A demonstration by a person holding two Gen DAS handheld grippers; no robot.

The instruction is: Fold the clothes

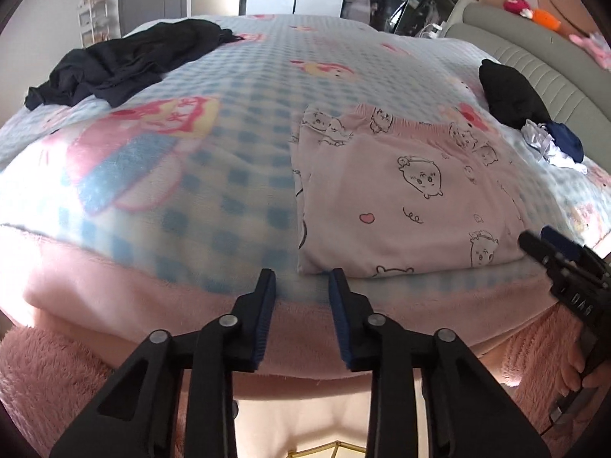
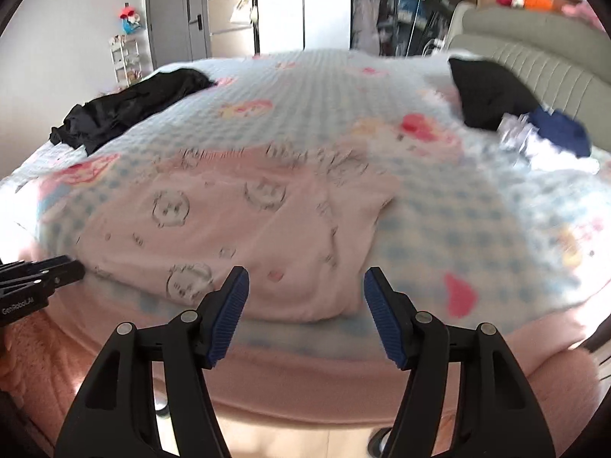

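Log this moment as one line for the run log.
left gripper: open, empty | right gripper: open, empty | pink garment: folded on bed | black clothes: unfolded

Pink garment (image 1: 401,198), pale pink with black-outline cartoon creatures and small hearts; folded into a rough rectangle, layered edges stacked along its left side; gathered waistband along the far edge; lies flat near the front edge of the bed (image 1: 214,145), right of centre in the left wrist view; blurred in the right wrist view. Black garment (image 1: 126,61), crumpled and unfolded, far left of the bed; second black garment (image 1: 511,95), bunched, far right by the headboard; navy-and-white clothing (image 1: 557,145) heaped just beside it.
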